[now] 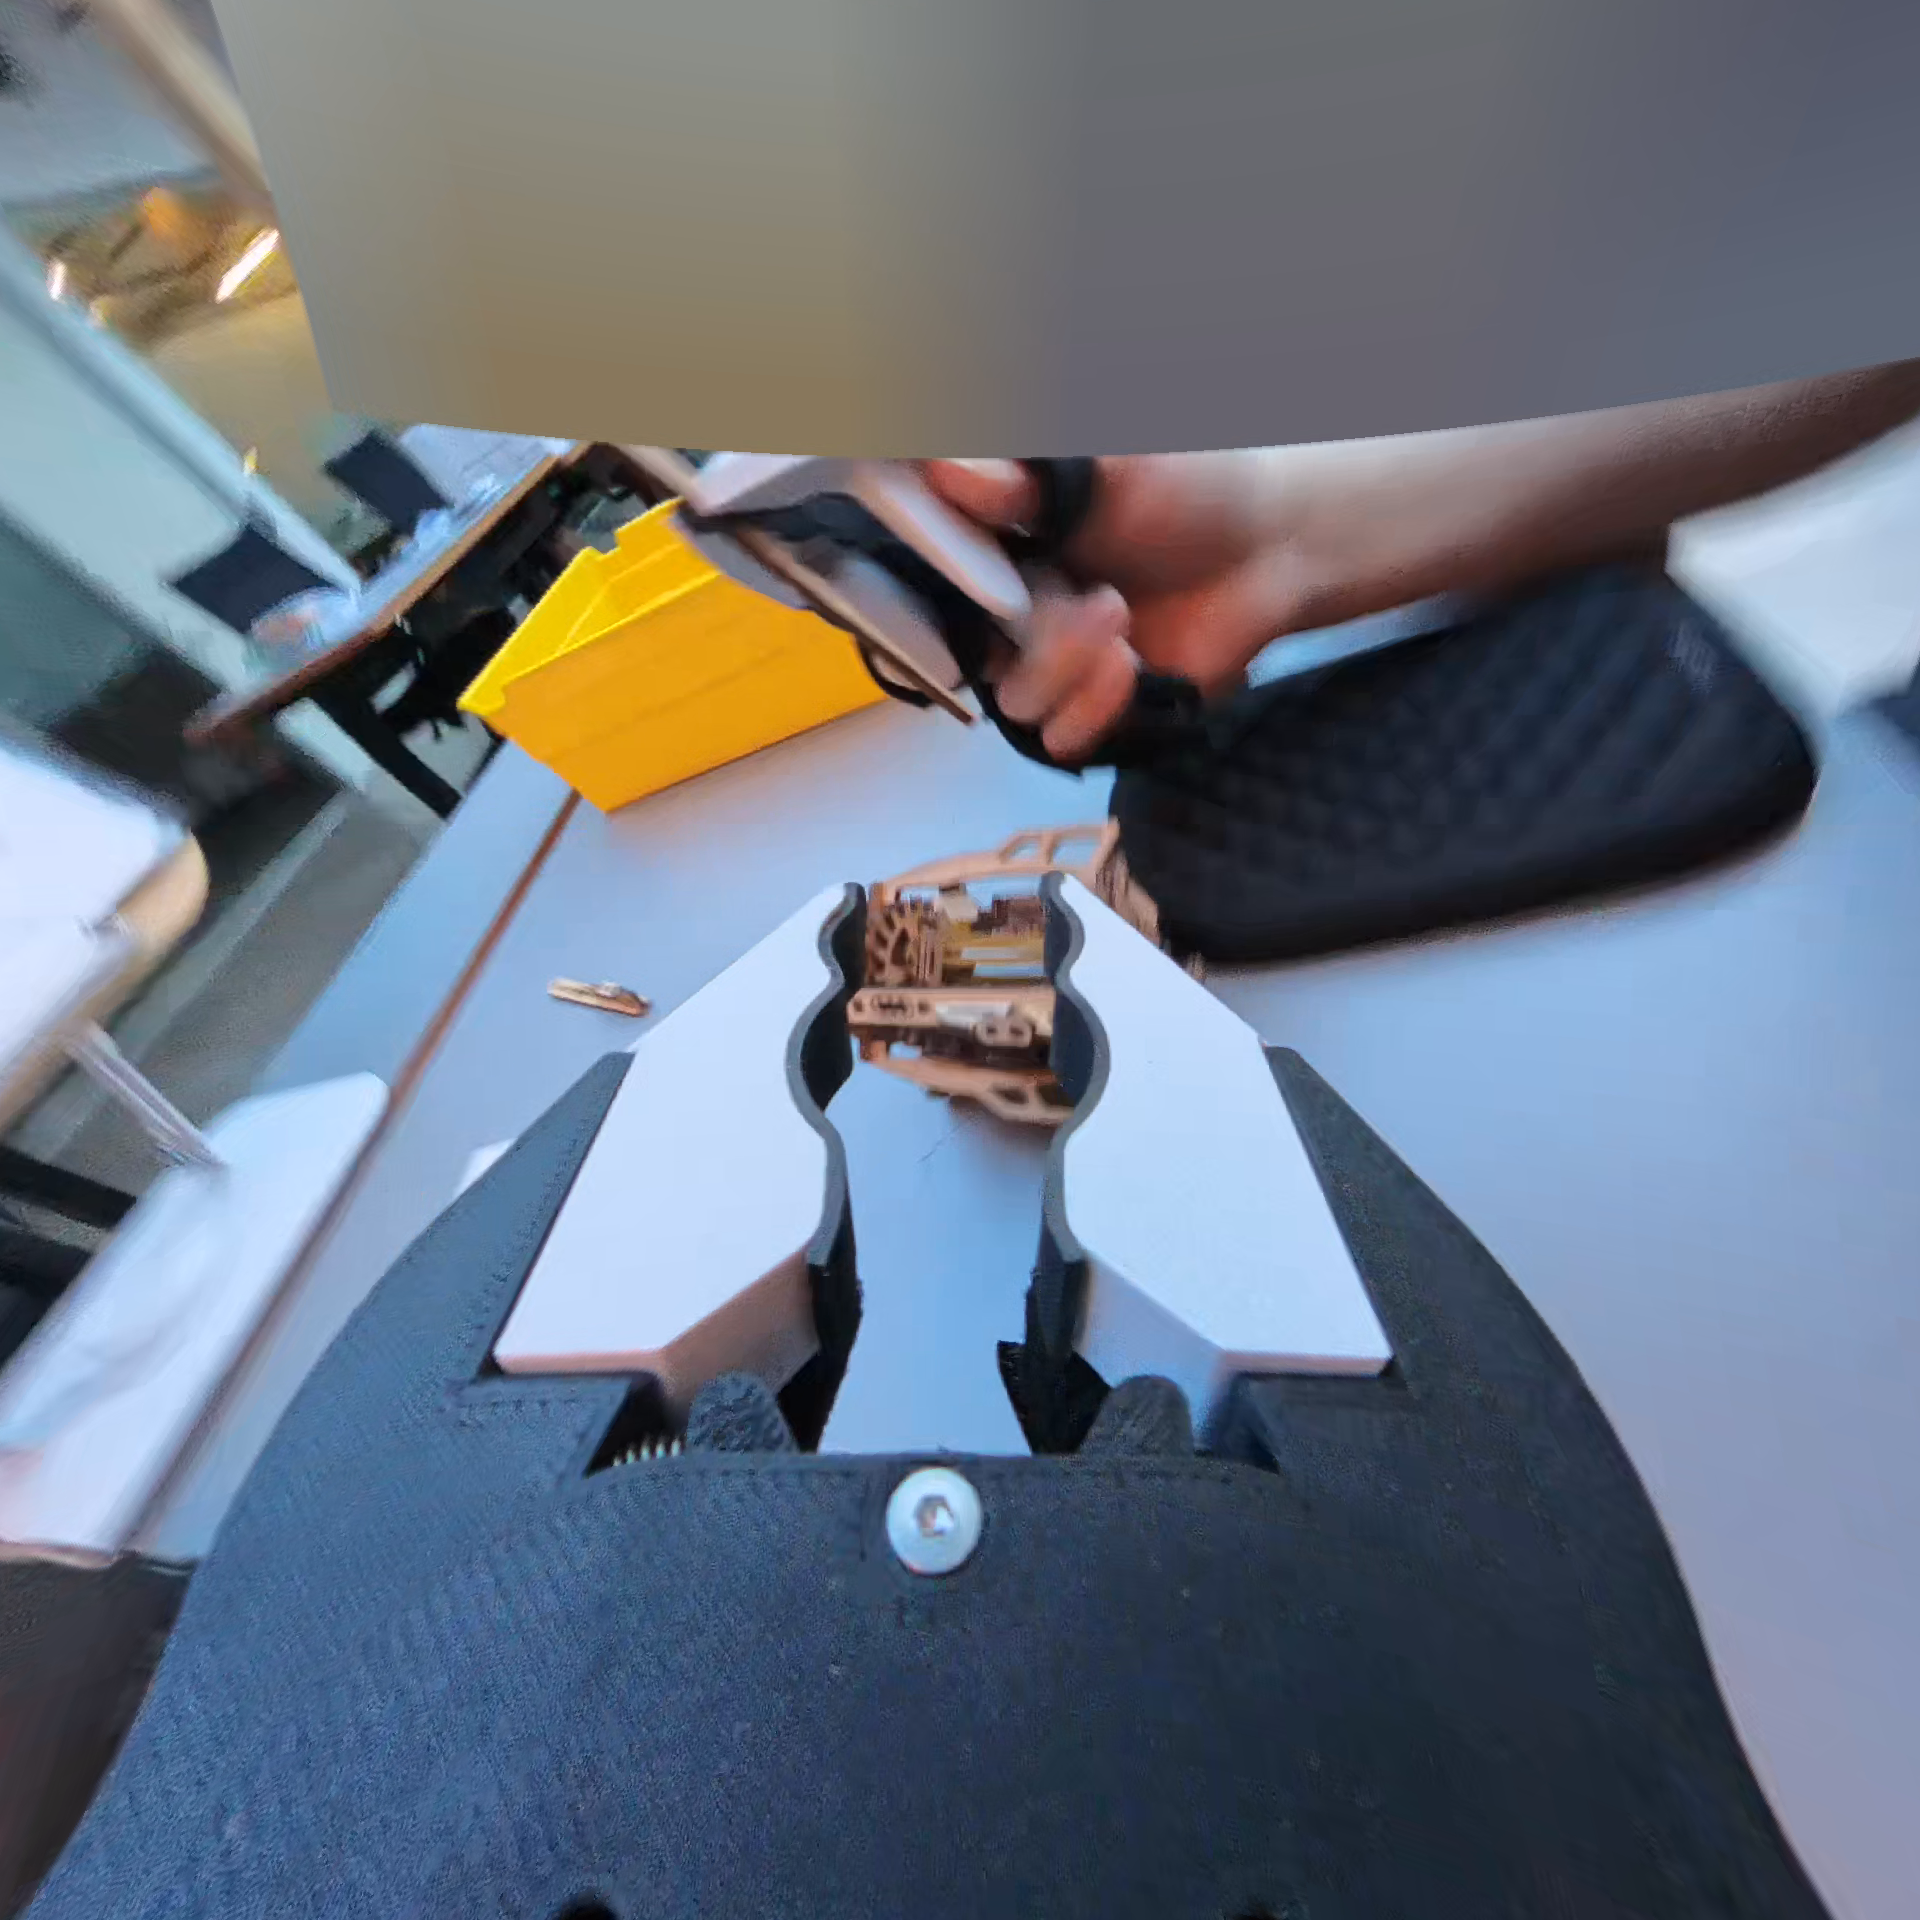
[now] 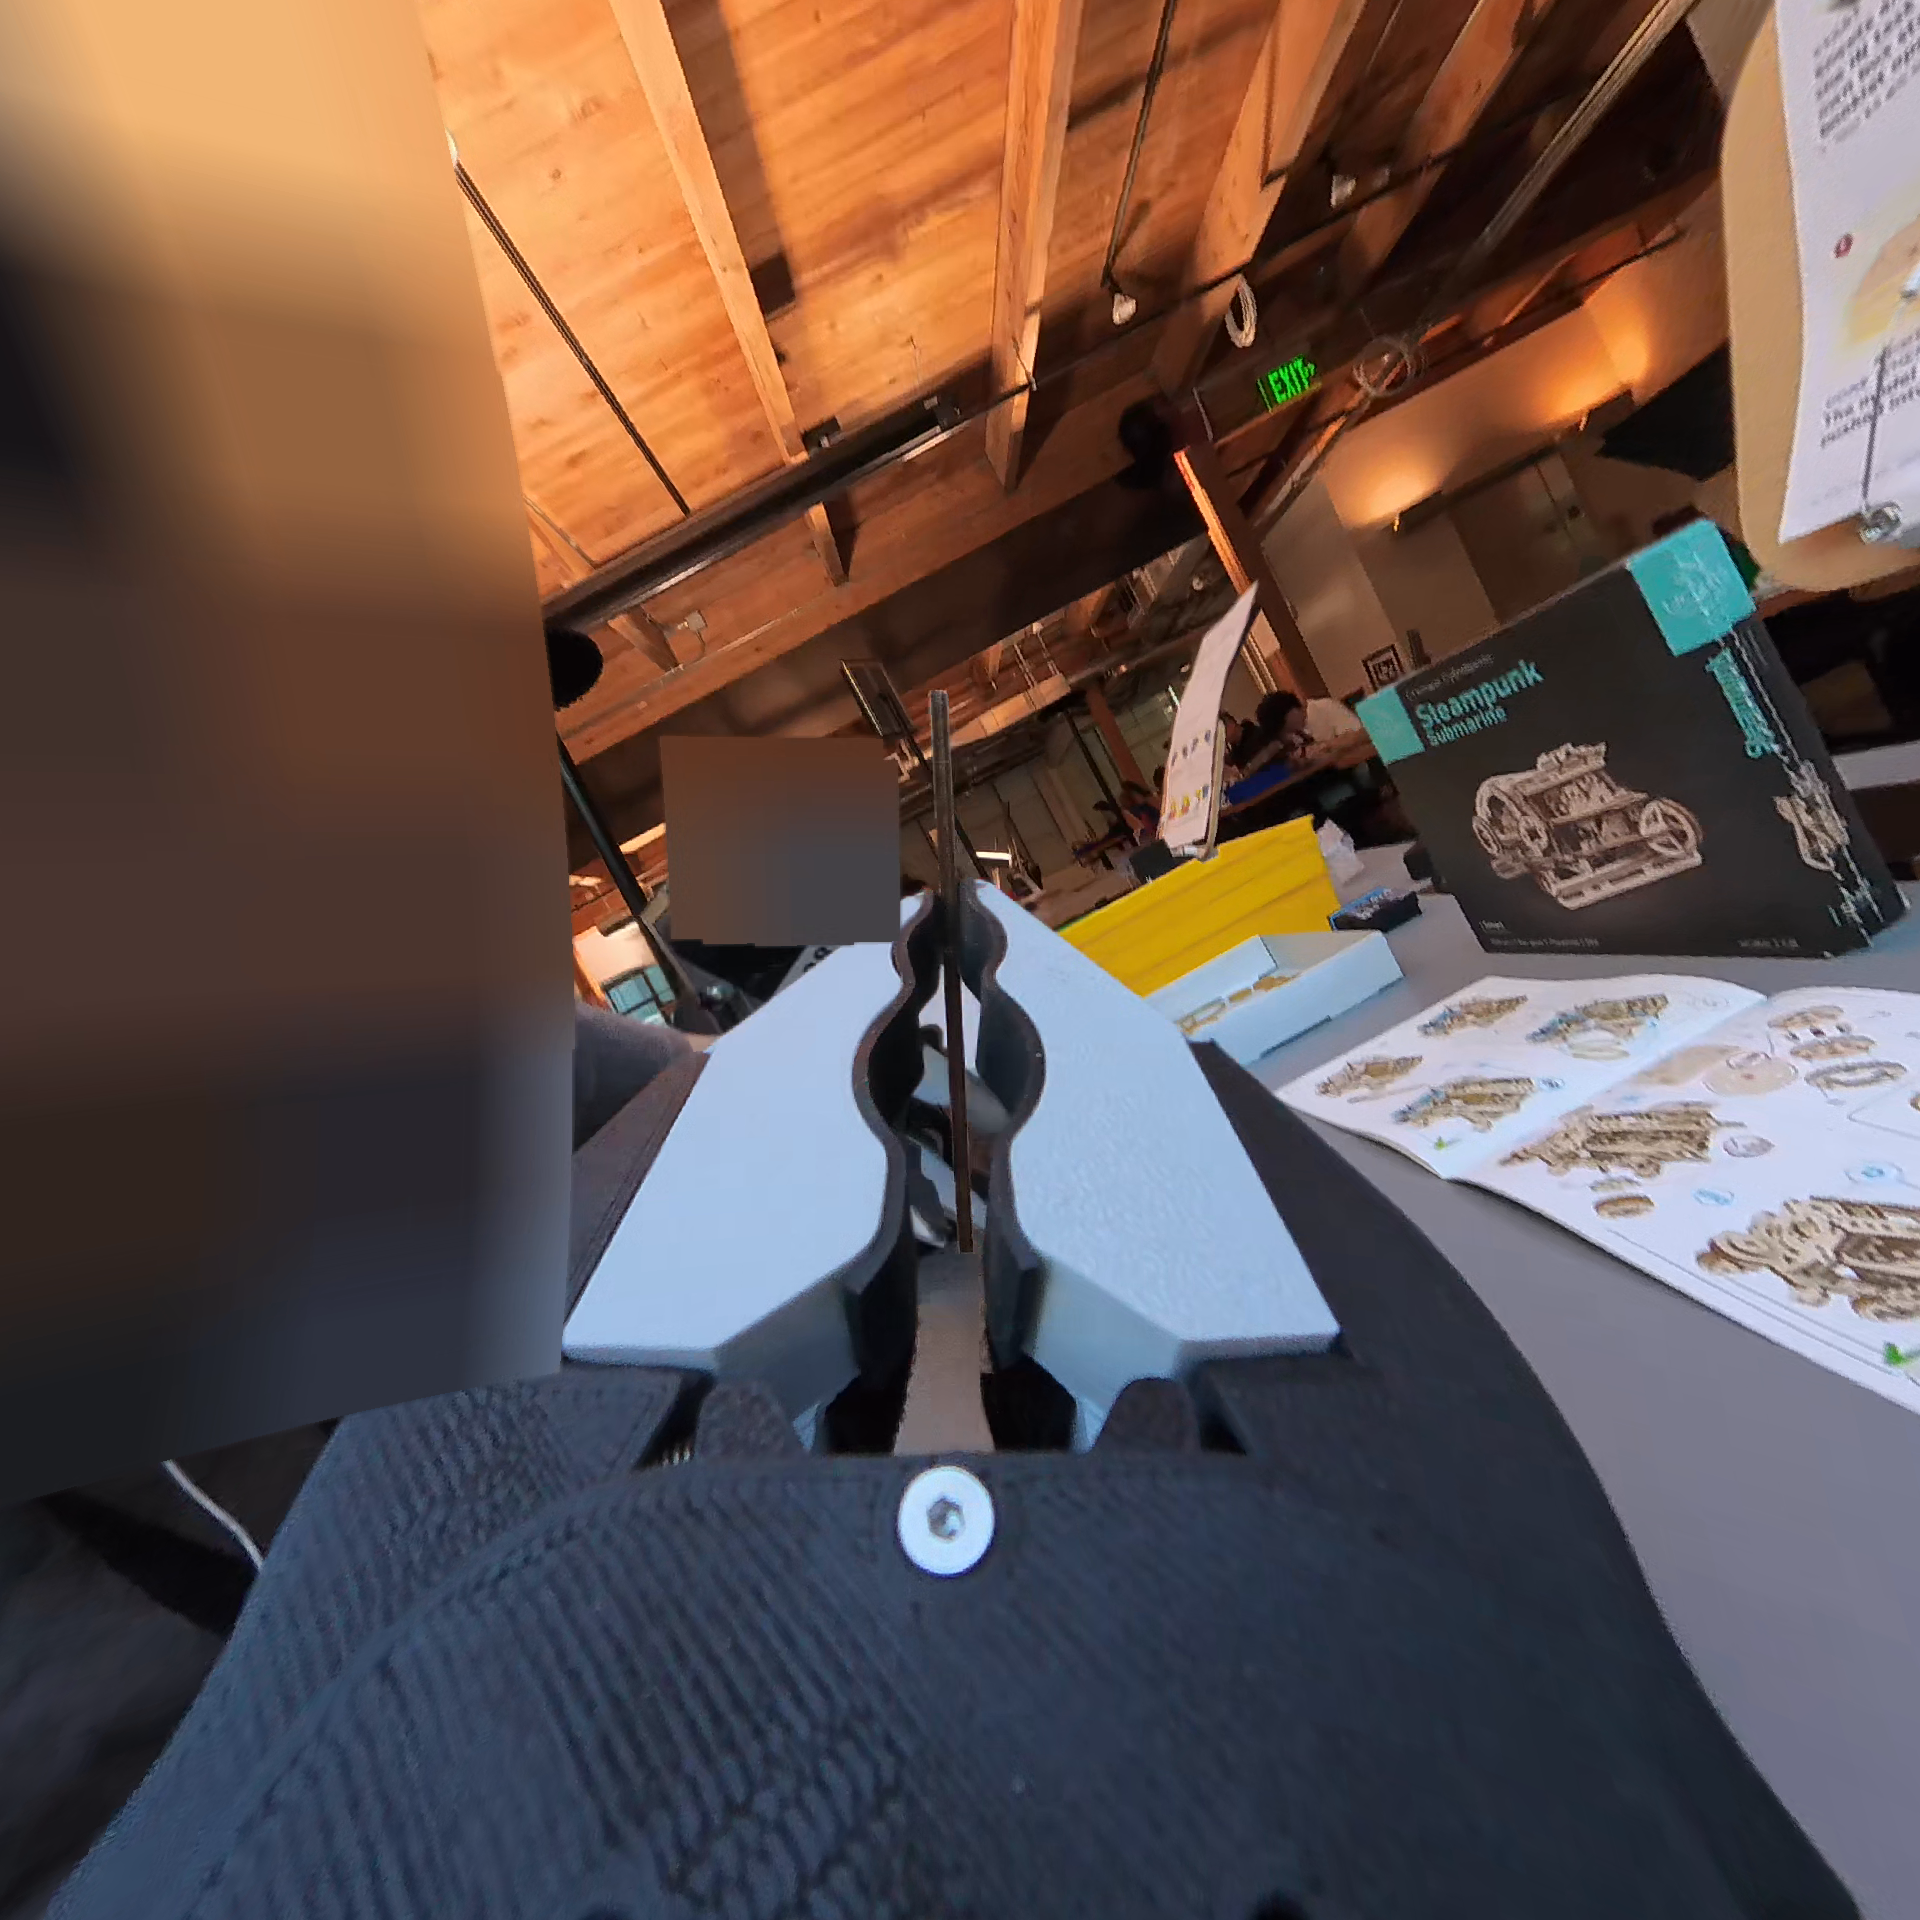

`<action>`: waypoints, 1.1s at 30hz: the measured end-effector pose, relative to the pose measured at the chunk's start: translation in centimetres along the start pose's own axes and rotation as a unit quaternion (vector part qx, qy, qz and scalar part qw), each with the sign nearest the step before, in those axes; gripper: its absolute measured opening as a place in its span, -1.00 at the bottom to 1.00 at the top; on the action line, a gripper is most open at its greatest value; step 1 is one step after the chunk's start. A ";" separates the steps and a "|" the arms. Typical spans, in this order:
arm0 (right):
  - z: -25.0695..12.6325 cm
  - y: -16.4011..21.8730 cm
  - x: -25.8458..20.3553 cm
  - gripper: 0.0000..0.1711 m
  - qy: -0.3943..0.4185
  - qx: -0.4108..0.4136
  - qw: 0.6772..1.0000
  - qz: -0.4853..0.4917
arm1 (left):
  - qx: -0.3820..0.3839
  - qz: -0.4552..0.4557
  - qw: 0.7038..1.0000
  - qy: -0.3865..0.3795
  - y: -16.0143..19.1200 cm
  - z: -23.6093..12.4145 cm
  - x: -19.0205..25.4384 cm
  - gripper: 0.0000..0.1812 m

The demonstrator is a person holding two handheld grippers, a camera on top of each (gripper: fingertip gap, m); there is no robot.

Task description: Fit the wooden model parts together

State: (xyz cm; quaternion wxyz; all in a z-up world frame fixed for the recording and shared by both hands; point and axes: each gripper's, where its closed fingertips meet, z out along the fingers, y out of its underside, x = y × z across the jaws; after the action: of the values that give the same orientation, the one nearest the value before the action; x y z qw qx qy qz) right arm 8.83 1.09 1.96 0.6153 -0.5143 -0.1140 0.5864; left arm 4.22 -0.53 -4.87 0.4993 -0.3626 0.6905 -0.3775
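Observation:
In the left wrist view my left gripper [image 1: 951,909] has its two fingers on either side of a partly built wooden model [image 1: 961,1003] with gears and lattice parts, and appears shut on it just above the grey table [image 1: 1507,1195]. In the right wrist view my right gripper [image 2: 943,920] is shut on a thin dark rod [image 2: 951,810] that stands upright through the fingertips, tilted up toward the ceiling. The right gripper also shows blurred in the left wrist view [image 1: 831,582], held in a hand beyond and above the model.
A small loose wooden piece [image 1: 600,995] lies left of the model. A yellow bin [image 1: 665,675] and a black quilted bag [image 1: 1455,769] lie behind it. The kit box [image 2: 1631,790], an open instruction booklet [image 2: 1662,1122] and a white parts tray [image 2: 1278,987] are on the table.

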 end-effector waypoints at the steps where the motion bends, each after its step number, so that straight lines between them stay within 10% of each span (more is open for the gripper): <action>1: 0.4 -0.3 -0.6 -1.00 -0.005 0.011 1.000 -0.001 | 0.016 -0.073 0.997 -0.004 -0.9 -0.1 -0.3 -0.64; 5: 2.6 0.2 -2.4 -1.00 -0.025 0.016 1.000 0.009 | 0.078 -0.268 0.960 0.020 -3.3 0.3 -0.4 -0.65; 15: 4.4 1.7 -5.1 -0.85 -0.035 0.002 0.999 -0.009 | 0.098 -0.266 0.957 0.056 -5.9 -0.1 0.9 -0.99; 21: 0.9 1.2 -4.6 -0.43 0.052 -0.202 0.961 -0.182 | -0.016 -0.269 0.957 0.103 -3.2 -2.0 1.9 -1.00; 33: 1.9 6.8 -3.1 -0.69 0.031 -0.433 0.870 -0.233 | -0.148 -0.192 0.963 0.120 0.0 -2.0 3.1 -1.00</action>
State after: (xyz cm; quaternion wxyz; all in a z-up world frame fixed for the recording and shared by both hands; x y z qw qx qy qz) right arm 2.44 -2.08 -0.98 0.4529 -0.7055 -0.4543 0.3014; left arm 1.55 -2.96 -5.78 0.2713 -0.5102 0.7107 -0.4011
